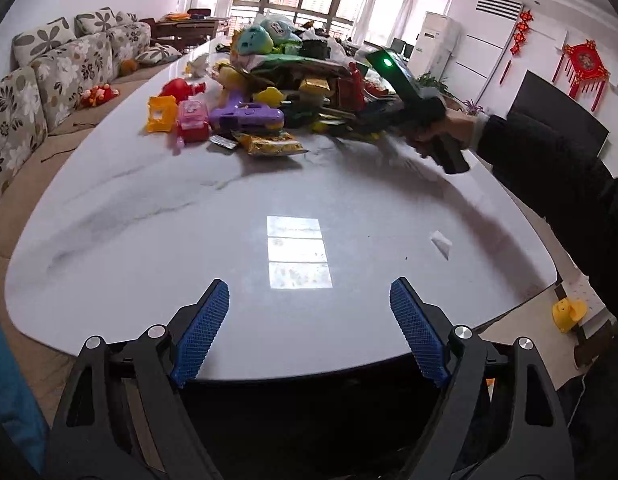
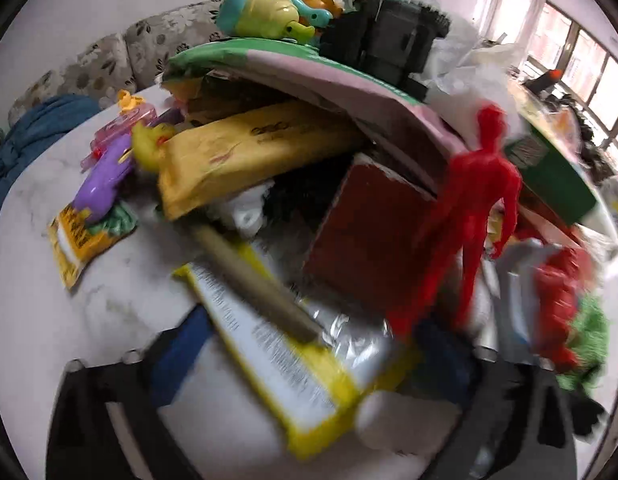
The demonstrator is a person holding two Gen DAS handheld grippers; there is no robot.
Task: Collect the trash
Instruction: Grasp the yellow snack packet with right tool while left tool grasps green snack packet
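A heap of toys and wrappers sits at the far end of the white marble table. My left gripper is open and empty above the table's near edge. The right gripper's body, held by a hand, reaches into the right side of the heap. In the blurred right wrist view my right gripper has a blue finger on each side of a yellow and silver wrapper. A red figure, a yellow padded bag and a dark red box lie just beyond.
A small white paper scrap lies on the table at right. A yellow snack packet lies in front of the heap. A floral sofa runs along the left. A yellow duck toy sits below the table's right edge.
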